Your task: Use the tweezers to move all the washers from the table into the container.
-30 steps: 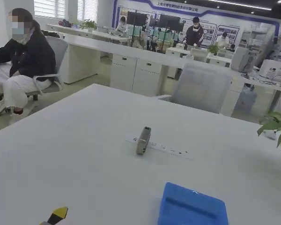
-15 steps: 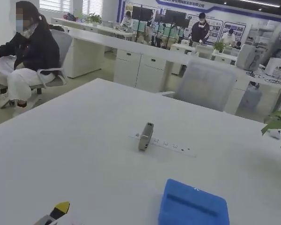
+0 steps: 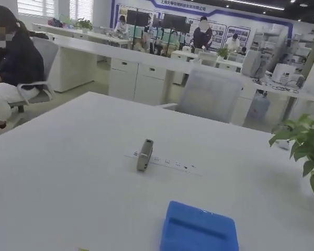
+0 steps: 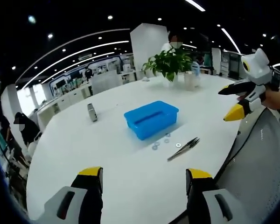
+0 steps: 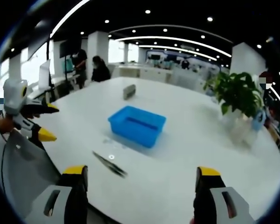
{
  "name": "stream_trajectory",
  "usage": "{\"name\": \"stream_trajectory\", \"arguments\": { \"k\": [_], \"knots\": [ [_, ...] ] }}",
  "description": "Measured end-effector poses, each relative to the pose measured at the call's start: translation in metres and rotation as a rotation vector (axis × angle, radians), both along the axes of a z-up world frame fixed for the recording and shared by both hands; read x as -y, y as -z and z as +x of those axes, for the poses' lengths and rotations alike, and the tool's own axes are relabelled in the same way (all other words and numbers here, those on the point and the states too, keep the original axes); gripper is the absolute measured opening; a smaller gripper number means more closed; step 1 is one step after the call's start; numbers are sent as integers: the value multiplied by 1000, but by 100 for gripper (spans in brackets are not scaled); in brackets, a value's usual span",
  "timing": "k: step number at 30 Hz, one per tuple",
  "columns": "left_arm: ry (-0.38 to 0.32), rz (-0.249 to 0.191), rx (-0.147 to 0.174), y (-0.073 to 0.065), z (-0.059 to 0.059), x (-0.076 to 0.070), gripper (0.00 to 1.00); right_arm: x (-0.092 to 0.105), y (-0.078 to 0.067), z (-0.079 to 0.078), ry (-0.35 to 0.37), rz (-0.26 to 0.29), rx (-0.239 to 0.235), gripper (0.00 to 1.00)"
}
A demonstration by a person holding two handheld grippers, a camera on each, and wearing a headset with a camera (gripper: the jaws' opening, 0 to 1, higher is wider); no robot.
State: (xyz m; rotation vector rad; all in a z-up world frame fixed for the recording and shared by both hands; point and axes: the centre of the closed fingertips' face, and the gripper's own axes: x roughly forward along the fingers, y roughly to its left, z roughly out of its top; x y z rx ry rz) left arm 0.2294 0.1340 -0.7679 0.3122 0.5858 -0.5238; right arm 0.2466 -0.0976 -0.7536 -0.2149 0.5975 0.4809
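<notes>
Judging by how things lie, the task has hardly begun. The tweezers [image 4: 183, 149] lie flat on the table [image 4: 107, 154], near its front edge and just in front of the container [image 4: 151, 119], with nothing gripping them. A few washers [image 4: 165, 140] are scattered on the table between the container's near wall and the tweezers, one of them close beside the tweezers' middle. I can make out no washer inside the container, though its floor is too small in these views to be sure. The left gripper [image 4: 144, 179] has its jaws wide apart and holds nothing, hanging back over the near edge of the table, well apart from the tweezers. The right gripper [image 5: 141, 177] is likewise spread and empty, also back from the table edge, with the tweezers ahead of it and a little to its left. So every step seems to be left: taking up the tweezers, pinching each washer in turn, and dropping it over the container's rim. The washers lie flat and thin, so picking them will likely need care.
</notes>
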Motion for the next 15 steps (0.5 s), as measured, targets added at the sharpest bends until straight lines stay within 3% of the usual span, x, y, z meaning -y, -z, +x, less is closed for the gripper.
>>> {"name": "stream_trajectory", "arguments": {
  "k": [1,4,9,11,15],
  "knots": [
    [33,10,-17,3,0,4,73,-2,1,-1,-3,1,-5,94],
    [91,6,-23,5,5,15,65,-8,4,-2,-15,4,-15,94],
    [161,25,-80,18,12,25,59,-11,10,-3,-24,3,-37,93],
    [182,12,-98,22,14,28,50,-11,11,-3,-23,-1,-42,93],
    [214,-25,-115,25,21,37,46,-10,13,-3,-17,1,-54,92]
  ]
}}
